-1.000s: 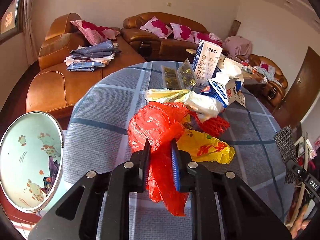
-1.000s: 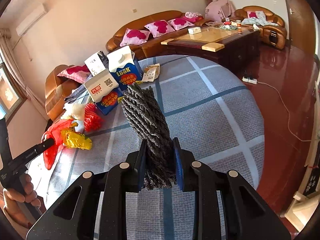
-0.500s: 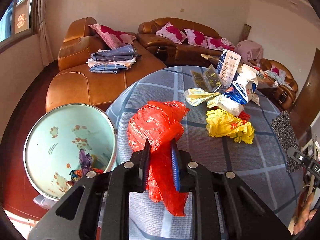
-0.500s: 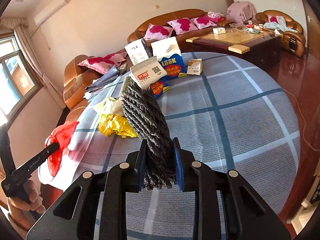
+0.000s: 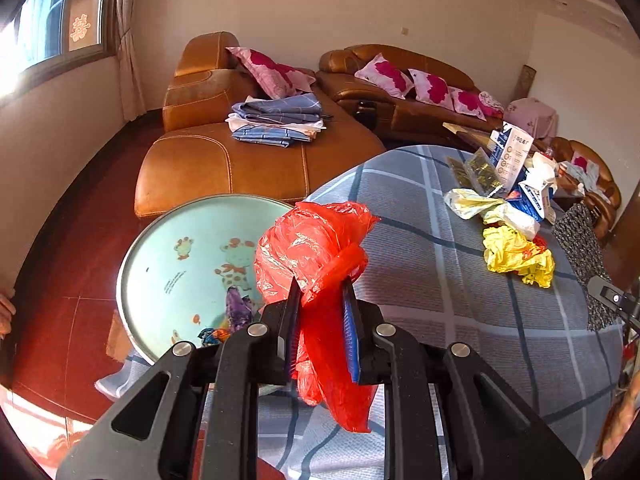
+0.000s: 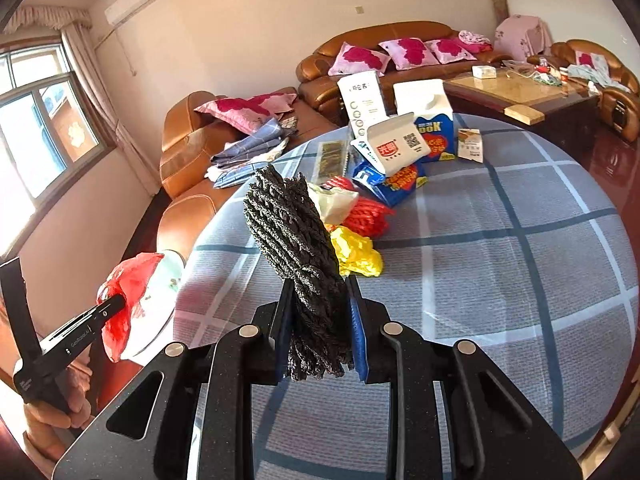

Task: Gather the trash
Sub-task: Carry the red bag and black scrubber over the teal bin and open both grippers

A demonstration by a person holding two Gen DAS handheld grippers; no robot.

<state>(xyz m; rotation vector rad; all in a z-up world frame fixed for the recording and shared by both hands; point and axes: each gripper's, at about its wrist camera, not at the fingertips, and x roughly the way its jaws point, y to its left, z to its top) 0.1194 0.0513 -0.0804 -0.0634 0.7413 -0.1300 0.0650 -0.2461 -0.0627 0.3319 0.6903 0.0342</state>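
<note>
My left gripper [image 5: 319, 320] is shut on a crumpled red plastic bag [image 5: 316, 252], which hangs over the table's left edge, next to the open round bin [image 5: 160, 256] with a pale green cartoon lining. My right gripper [image 6: 317, 320] is shut on a dark grey foam net [image 6: 292, 232] above the checked tablecloth [image 6: 500, 272]. On the table lie a yellow bag [image 6: 356, 250], a red foam net [image 6: 366, 216], a pale wrapper [image 5: 492, 208] and several cartons [image 6: 400, 144]. The right wrist view also shows the left gripper [image 6: 114, 306] with the red bag [image 6: 124, 280].
A brown leather sofa [image 5: 224, 160] with folded blue cloths [image 5: 276, 120] and pink cushions stands behind the bin. A wooden coffee table [image 6: 520, 96] is at the far right. The floor [image 5: 64, 320] is dark red. A hand [image 6: 52, 404] holds the left gripper's handle.
Both grippers have swung left with their loads. The bin has come from the left edge toward the centre of the left wrist view, under the red bag. Grips are unchanged.
</note>
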